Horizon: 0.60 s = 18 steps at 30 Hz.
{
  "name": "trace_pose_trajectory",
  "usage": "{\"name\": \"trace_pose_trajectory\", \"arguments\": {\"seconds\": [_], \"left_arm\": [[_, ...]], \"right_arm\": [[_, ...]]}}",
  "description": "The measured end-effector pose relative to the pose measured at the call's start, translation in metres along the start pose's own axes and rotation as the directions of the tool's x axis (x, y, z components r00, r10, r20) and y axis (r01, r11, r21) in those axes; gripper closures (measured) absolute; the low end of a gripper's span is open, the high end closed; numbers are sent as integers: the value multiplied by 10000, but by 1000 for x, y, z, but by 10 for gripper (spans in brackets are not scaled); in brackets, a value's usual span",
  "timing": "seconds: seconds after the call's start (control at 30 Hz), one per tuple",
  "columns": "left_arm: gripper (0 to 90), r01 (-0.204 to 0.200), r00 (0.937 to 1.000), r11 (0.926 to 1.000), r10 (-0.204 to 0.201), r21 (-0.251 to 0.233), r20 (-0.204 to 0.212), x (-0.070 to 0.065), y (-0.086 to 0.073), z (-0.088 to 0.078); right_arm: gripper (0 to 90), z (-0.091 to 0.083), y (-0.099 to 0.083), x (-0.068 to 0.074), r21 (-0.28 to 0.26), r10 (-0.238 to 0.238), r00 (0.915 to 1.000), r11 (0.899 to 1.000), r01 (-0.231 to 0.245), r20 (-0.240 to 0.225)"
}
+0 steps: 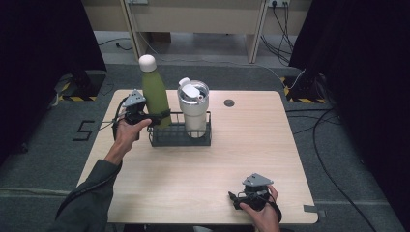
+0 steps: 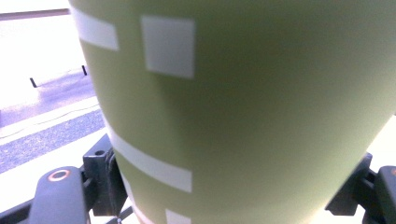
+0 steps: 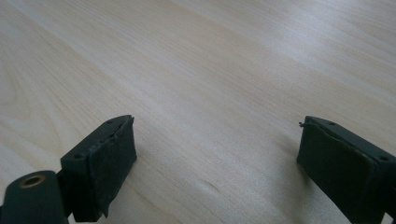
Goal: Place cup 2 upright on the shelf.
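At left end of wire rack (image 1: 180, 136), my left gripper (image 1: 159, 116) clamps green bottle (image 1: 154, 94), standing upright in rack beside white tumbler (image 1: 194, 108). Left gripper view adds white squares and bands on bottle (image 2: 243, 116), no readable writing; bottle top cut off there. Well right of rack, near table (image 1: 203, 179) front edge, my right gripper (image 1: 237, 199) rests, jaws wide apart over bare wood.

The left arm (image 1: 92, 186) reaches far forward, its hand gripping the left gripper (image 1: 162, 116) level, jaws clamped. The right gripper (image 1: 235, 199) sits low and near, pointing left, jaws spread wide apart.
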<state>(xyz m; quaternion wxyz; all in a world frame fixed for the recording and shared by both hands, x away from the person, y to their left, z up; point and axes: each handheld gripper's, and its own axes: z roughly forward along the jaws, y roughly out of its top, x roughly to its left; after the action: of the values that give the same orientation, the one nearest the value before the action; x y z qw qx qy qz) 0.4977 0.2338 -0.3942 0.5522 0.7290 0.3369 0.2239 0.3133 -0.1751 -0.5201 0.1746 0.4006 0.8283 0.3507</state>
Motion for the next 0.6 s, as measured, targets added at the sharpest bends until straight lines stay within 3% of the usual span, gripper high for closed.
{"name": "trace_pose_trajectory", "arguments": {"seconds": [0.6], "left_arm": [[204, 180, 9995, 9998, -177, 105, -265, 9, -14, 14]], "right_arm": [[117, 0, 0, 0, 12, -15, 10000, 10000, 15, -17]]}}
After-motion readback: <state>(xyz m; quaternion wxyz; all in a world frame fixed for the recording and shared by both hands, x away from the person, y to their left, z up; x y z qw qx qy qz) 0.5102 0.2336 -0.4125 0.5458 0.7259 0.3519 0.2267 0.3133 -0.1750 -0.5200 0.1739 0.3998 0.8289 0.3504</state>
